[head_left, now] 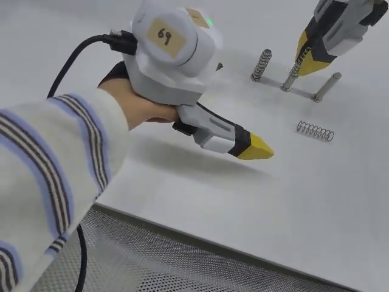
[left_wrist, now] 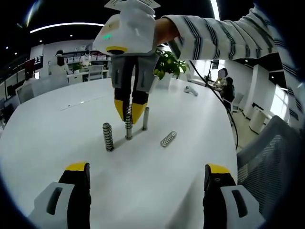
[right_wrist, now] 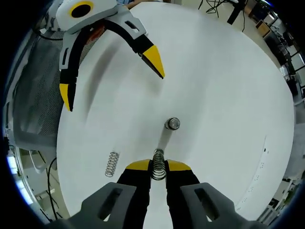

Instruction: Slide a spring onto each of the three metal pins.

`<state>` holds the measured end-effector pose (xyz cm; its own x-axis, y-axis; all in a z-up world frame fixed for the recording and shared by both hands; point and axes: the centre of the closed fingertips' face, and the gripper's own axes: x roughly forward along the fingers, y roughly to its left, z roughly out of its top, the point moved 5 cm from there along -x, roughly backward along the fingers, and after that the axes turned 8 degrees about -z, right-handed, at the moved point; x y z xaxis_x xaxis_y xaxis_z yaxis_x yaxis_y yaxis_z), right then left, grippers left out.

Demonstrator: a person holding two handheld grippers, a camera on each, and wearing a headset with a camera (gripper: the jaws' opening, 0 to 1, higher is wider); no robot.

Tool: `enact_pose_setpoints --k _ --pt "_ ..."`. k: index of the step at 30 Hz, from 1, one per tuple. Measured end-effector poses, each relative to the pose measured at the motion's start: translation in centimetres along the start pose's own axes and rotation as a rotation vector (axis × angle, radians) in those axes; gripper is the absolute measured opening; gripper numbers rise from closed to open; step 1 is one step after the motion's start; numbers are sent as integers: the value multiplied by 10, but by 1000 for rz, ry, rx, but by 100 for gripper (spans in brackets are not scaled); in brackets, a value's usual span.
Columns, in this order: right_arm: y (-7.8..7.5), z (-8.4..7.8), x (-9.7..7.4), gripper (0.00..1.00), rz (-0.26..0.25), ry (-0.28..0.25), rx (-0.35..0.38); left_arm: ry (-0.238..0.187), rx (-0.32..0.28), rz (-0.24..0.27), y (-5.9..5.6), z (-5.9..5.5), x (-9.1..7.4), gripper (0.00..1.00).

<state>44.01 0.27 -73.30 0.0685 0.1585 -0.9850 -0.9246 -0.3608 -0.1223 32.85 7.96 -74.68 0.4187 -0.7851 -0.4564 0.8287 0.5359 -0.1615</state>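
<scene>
Left gripper (head_left: 255,148) is held low over the near part of the white table (head_left: 182,201), its jaws spread wide with nothing between them. Beyond its tip, near but untouched, a loose spring (head_left: 315,131) is seen lying on its side, apart from the pins. Such a spring is judged light and soft along its length, apt to roll away or buckle if squeezed hard (a gentle pinch across the coils near one end is favoured, so that the bore is left clear for the pin). Farther off, the right gripper (right_wrist: 158,167) is pressed together on a held spring (right_wrist: 157,157), which is kept upright over the middle pin (head_left: 290,79). It seems only partly threaded, though this cannot be told for sure. On one side of it a fitted spring (head_left: 261,64) is seen standing on its pin. On the other side a bare pin (head_left: 326,87) is seen.
</scene>
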Motion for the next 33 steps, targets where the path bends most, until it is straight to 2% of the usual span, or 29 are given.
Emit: enact_pose_setpoints --k 2,4,9,13,19,33 --pt "0 0 7 9 -1 8 -8 3 -3 -1 -1 0 0 97" --pt "-7 -3 15 9 6 11 -12 6 -5 -3 -2 0 0 96" --pt "-3 -2 25 9 10 17 11 8 -5 -13 -1 -2 -1 93" --pt "-1 -4 28 9 2 33 -3 15 -2 -12 -2 -2 -1 93" --pt "4 -1 21 9 4 17 13 13 3 -12 -3 -1 -2 92" --pt "8 0 16 10 4 14 14 21 -3 -21 -5 -2 -3 93"
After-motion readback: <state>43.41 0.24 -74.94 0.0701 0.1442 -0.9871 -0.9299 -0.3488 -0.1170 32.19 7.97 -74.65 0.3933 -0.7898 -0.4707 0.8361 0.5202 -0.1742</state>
